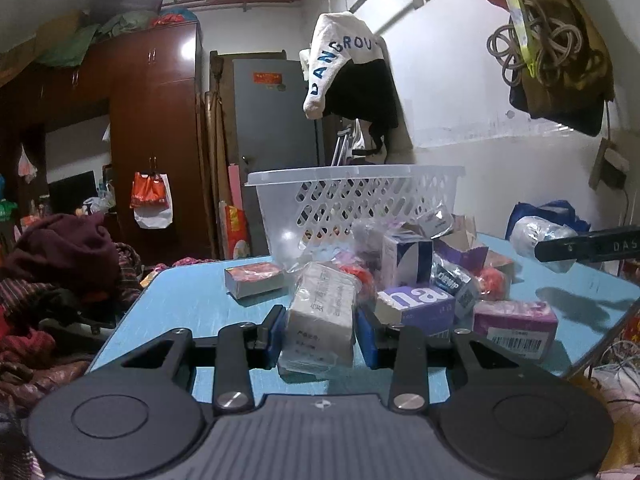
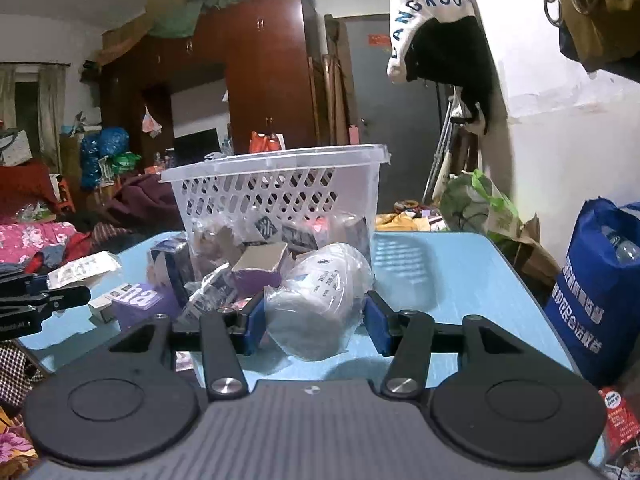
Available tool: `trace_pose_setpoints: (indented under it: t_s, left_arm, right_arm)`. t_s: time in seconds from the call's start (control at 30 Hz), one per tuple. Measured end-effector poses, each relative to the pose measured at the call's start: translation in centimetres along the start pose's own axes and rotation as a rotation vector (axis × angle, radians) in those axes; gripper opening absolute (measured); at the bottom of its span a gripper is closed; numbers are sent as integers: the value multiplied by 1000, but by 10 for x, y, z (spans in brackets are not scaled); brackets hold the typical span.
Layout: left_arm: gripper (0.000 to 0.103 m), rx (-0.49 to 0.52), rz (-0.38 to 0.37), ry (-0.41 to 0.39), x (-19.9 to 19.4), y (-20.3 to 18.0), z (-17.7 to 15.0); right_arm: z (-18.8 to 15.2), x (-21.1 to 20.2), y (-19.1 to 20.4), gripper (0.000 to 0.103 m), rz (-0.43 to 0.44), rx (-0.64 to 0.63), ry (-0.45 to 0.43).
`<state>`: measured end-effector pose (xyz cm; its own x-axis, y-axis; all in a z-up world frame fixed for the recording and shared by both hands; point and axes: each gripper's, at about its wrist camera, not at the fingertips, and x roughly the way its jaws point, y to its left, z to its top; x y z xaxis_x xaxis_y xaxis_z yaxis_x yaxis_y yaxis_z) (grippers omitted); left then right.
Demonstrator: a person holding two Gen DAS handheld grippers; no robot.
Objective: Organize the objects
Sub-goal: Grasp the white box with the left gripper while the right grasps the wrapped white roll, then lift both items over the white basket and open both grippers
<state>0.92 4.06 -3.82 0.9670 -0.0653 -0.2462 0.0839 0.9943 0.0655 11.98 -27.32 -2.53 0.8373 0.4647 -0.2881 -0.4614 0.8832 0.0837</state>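
Left gripper [image 1: 322, 332] clamped on a grey-white plastic-wrapped packet [image 1: 320, 316] above the light blue tabletop [image 1: 188, 304].

The two blue pads [image 1: 276, 332] press the packet's left and right sides, near the table's near edge. Just right of it lies a purple-and-white printed carton [image 1: 416, 304], and right of that a pink-purple box with a barcode label [image 1: 516, 322]. Farther back, more boxes and wrapped items are piled against a clear plastic lattice basket [image 1: 352, 200]. A small red-topped grey box [image 1: 254, 278] lies apart to the left. At the far right, a black gripper finger [image 1: 588, 245] juts in.
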Motion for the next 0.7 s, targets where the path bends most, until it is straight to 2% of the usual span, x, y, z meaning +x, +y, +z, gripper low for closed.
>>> trace_pose_setpoints:
  t_s: [0.1, 0.17, 0.3, 0.4, 0.5, 0.53, 0.63, 0.7]
  left_arm:
    - [42, -41, -40, -7, 2, 6, 9]
    - [42, -42, -75, -28, 6, 8, 28]
    - [42, -69, -126, -59, 35, 14, 91]
    - [42, -94, -137, -43, 70, 17, 137]
    - [42, -83, -102, -7, 110, 15, 168]
    - [42, -81, -95, 28, 129, 14, 175]
    - [42, -86, -55, 113, 175, 11, 177]
    - [43, -89, -49, 138, 192, 12, 173]
  right_arm:
    - [5, -1, 0, 55, 11, -2, -12]
    - [19, -1, 0, 55, 34, -2, -34]
    - [74, 13, 5, 55, 101, -9, -113]
    - [118, 37, 17, 55, 89, -74, -147]
    - [150, 72, 23, 55, 79, -128, -139]
    - [156, 88, 23, 55, 72, -146, -122]
    - [160, 139, 16, 55, 46, -146, -20]
    - [152, 158, 13, 55, 36, -159, 19]
